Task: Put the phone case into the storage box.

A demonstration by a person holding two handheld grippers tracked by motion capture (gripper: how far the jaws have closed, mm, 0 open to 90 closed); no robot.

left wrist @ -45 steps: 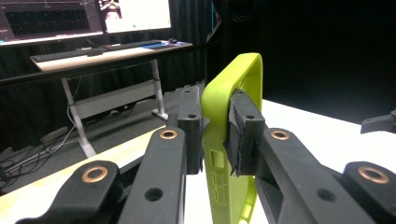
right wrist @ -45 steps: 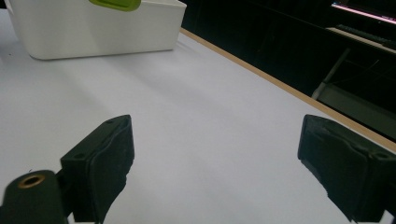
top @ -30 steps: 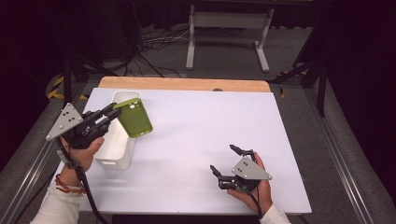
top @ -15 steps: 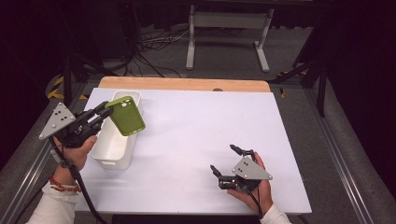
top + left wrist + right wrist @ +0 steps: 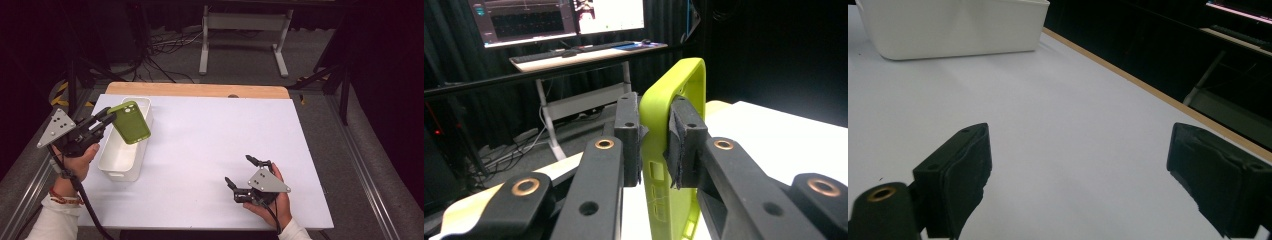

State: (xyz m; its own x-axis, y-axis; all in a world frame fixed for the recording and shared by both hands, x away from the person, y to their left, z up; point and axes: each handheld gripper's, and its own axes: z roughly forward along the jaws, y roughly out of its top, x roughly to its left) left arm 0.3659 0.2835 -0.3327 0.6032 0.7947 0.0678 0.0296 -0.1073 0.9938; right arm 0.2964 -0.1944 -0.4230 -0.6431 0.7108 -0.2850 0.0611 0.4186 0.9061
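Placing looks underway: left gripper (image 5: 106, 118) clamps green phone case (image 5: 130, 121) above white bin (image 5: 111, 167), needing lowering and release, while right gripper (image 5: 244, 173) rests open.

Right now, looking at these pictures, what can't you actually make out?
- Inside of the white bin: in the high view the green phone case covers part of it, so what lies underneath is hidden.
- Lower end of the case: in the left gripper view the left tool and the frame edge cut it off.
- White bin in the right gripper view: its top is cropped, so its contents stay unseen.
- Monitors: text too small.
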